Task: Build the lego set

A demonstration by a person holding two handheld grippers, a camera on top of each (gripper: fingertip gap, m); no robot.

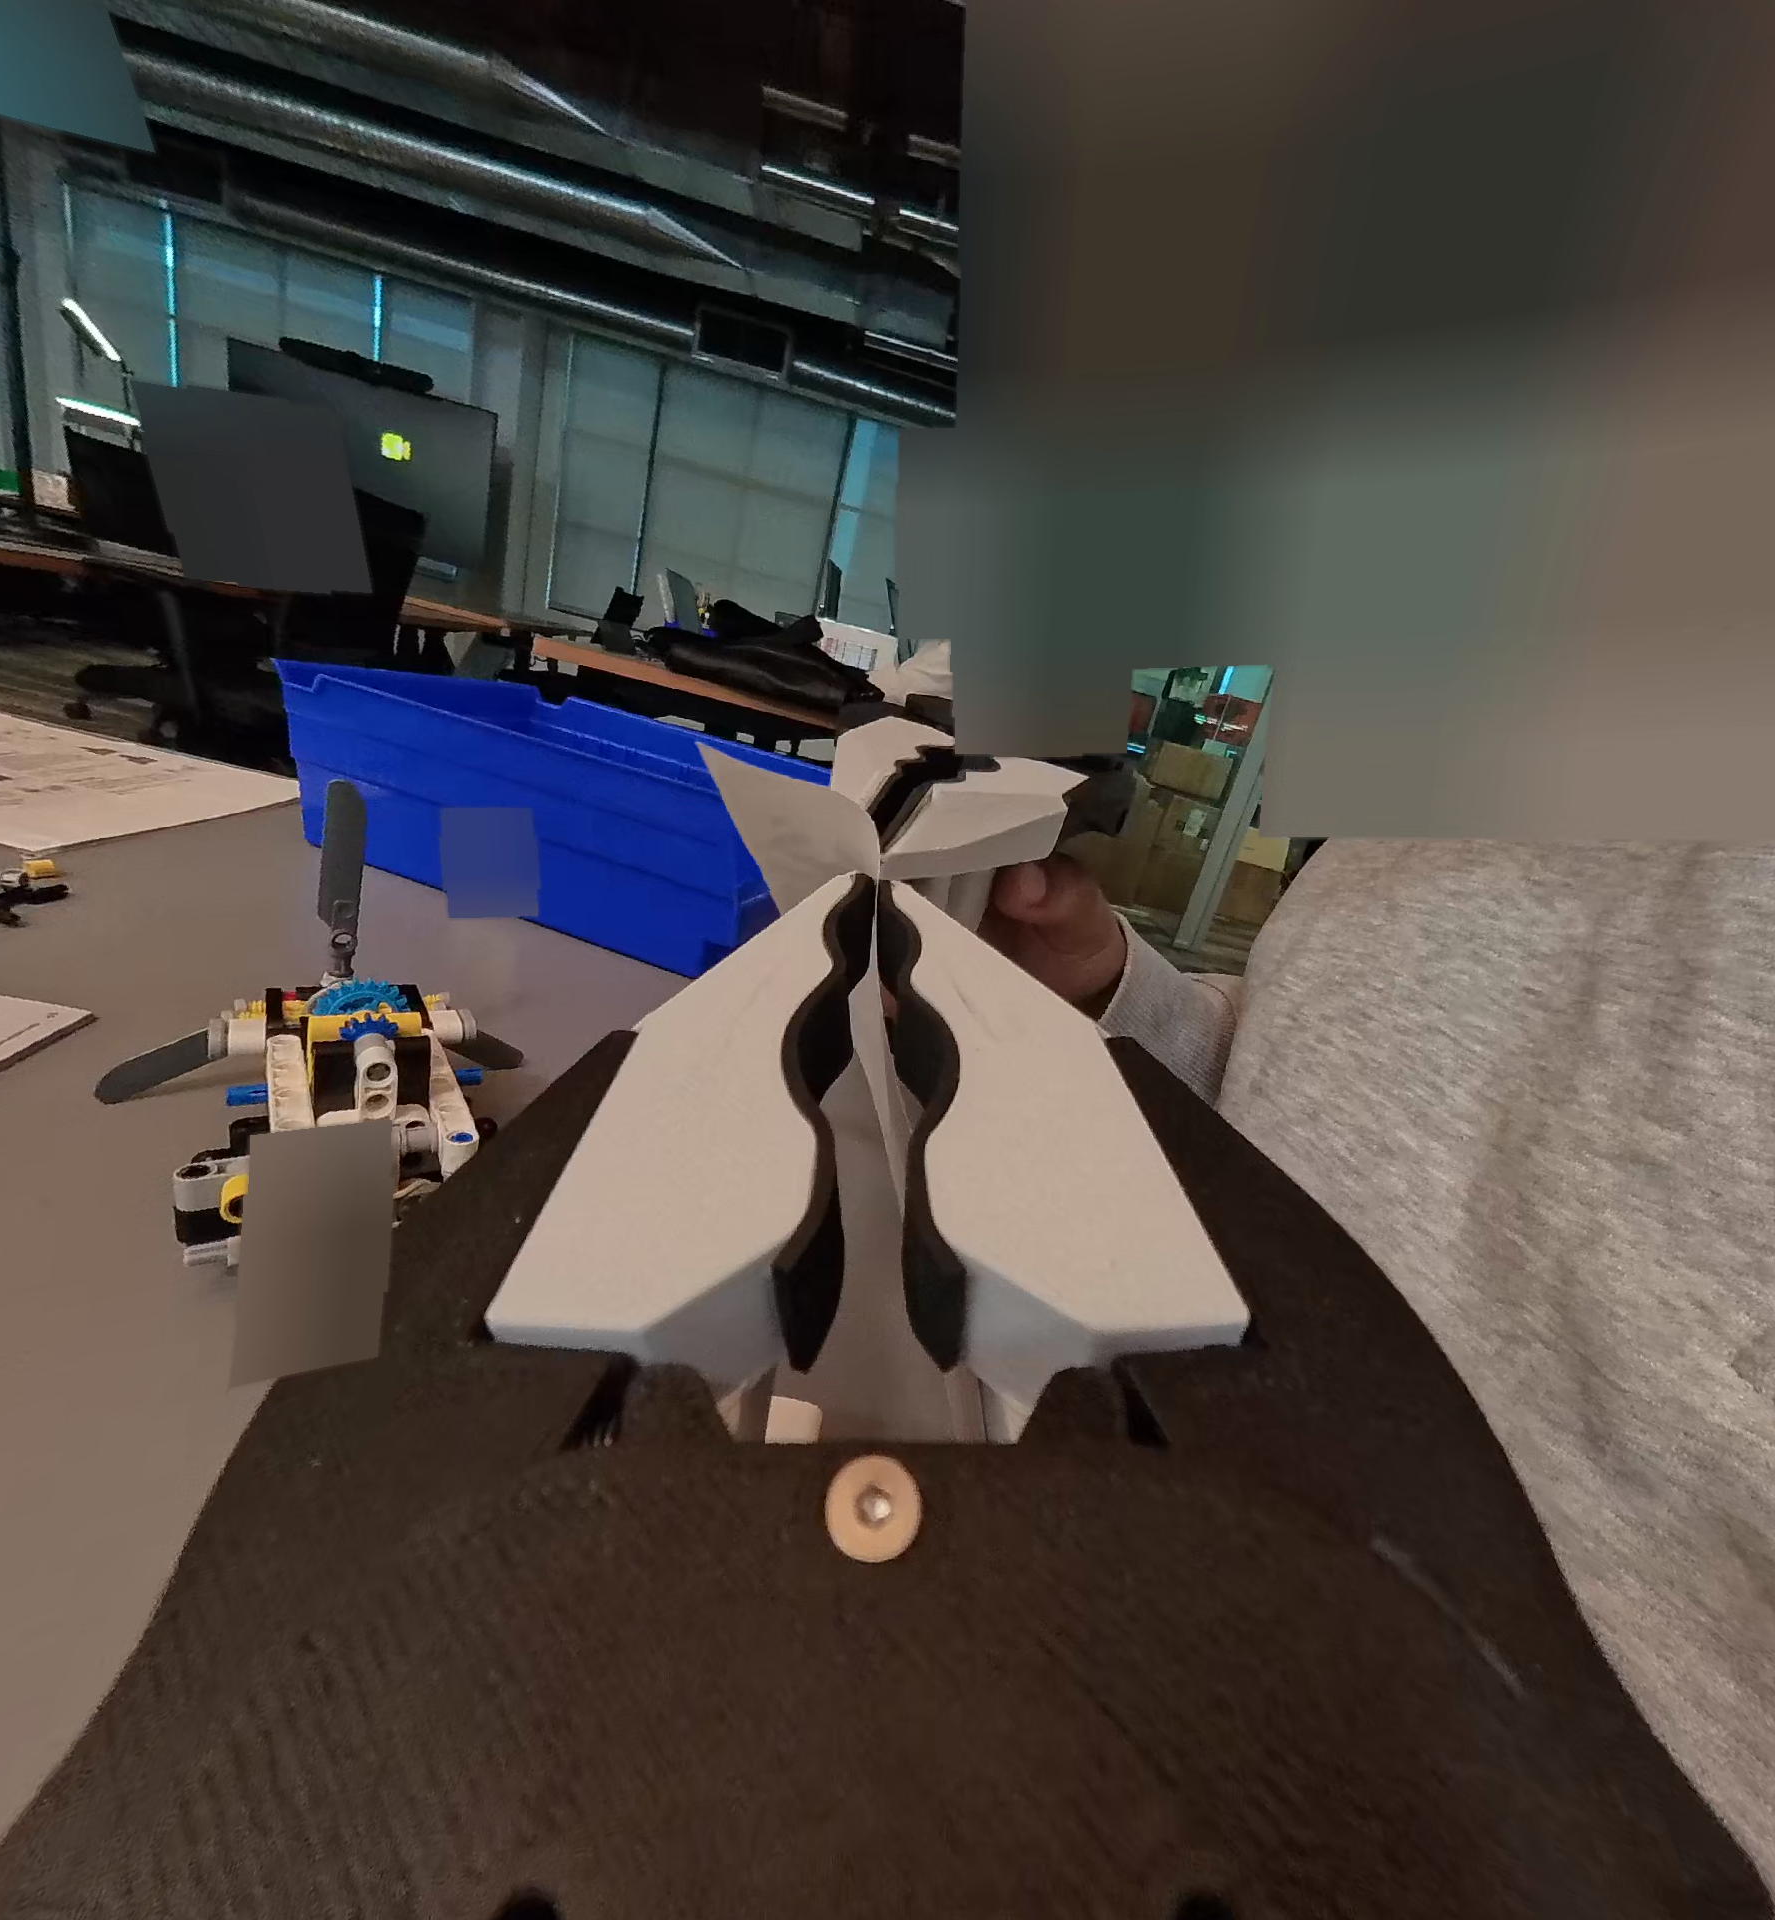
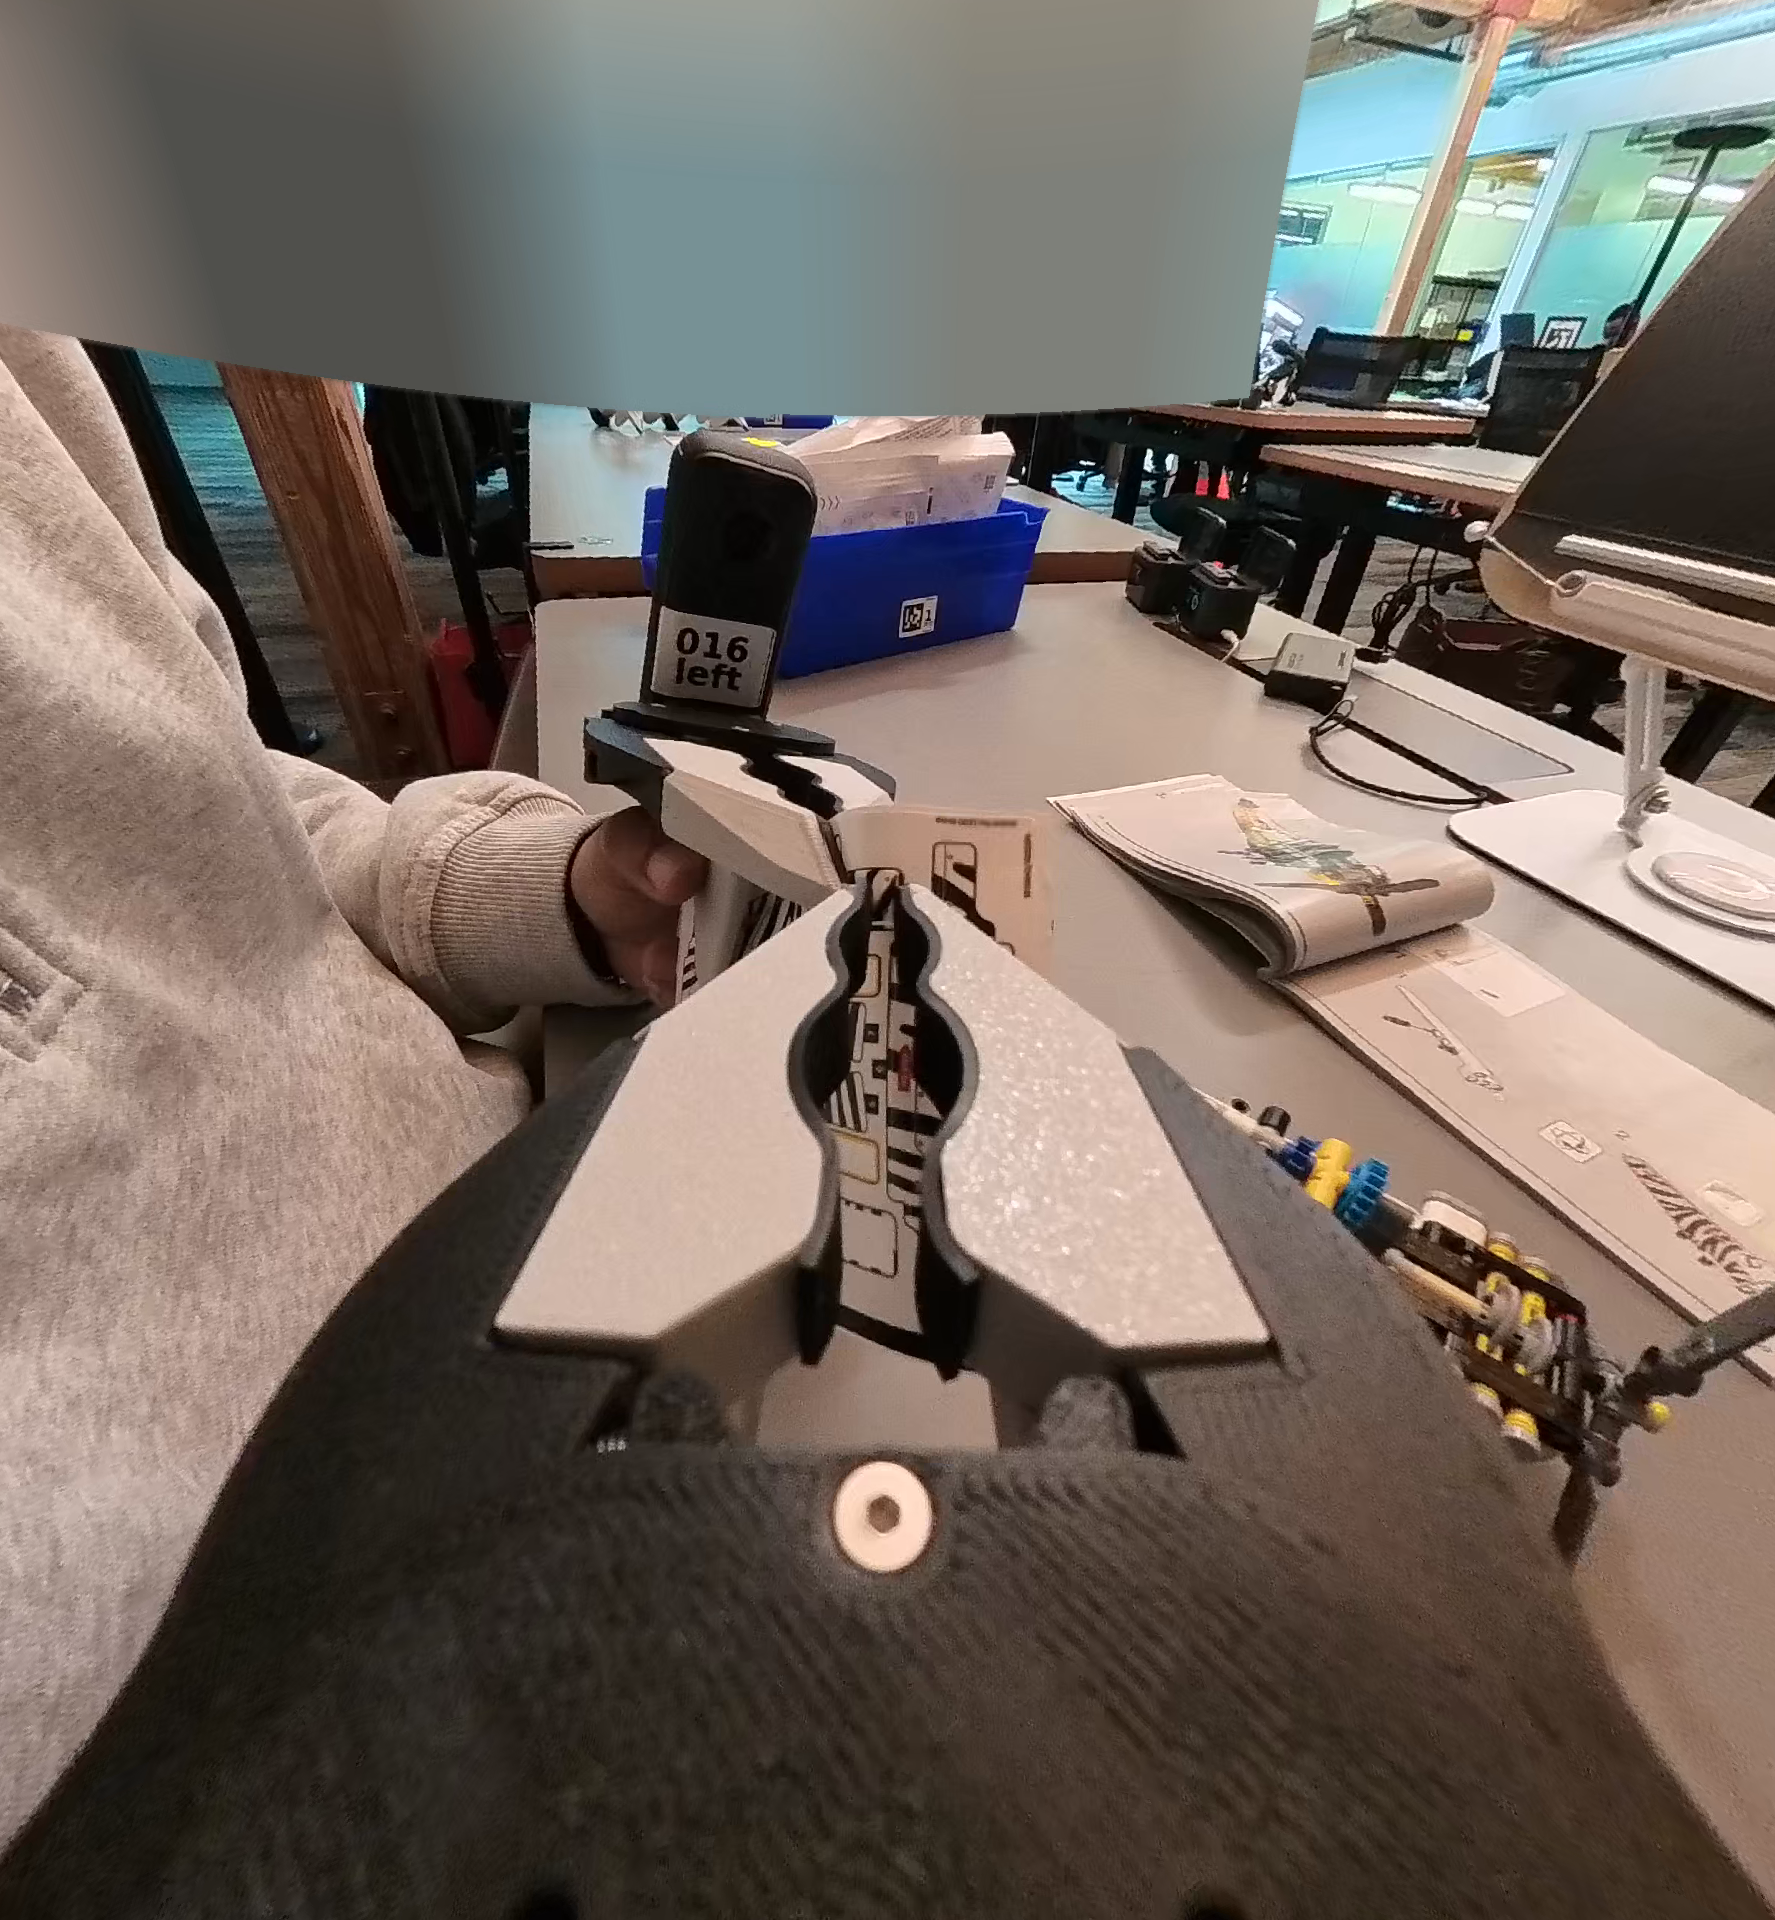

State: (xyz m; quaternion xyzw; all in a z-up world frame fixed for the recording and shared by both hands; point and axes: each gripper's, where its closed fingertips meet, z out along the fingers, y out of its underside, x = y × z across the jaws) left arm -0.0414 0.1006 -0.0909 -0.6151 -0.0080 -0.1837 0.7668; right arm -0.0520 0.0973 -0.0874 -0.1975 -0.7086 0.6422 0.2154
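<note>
Both of my grippers pinch one sticker sheet (image 2: 976, 883) in mid-air: left gripper (image 1: 875, 883) and right gripper (image 2: 885, 894) each clamped on it, tips nearly touching. Down on the grey table (image 1: 83, 1351), left of my left gripper, sits the lego model (image 1: 343, 1070), before the blue bin (image 1: 571, 810).

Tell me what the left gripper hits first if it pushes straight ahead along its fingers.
Likely the right gripper, which meets the left gripper tip to tip on the sticker sheet that both pinch; depth is hard to judge.
</note>
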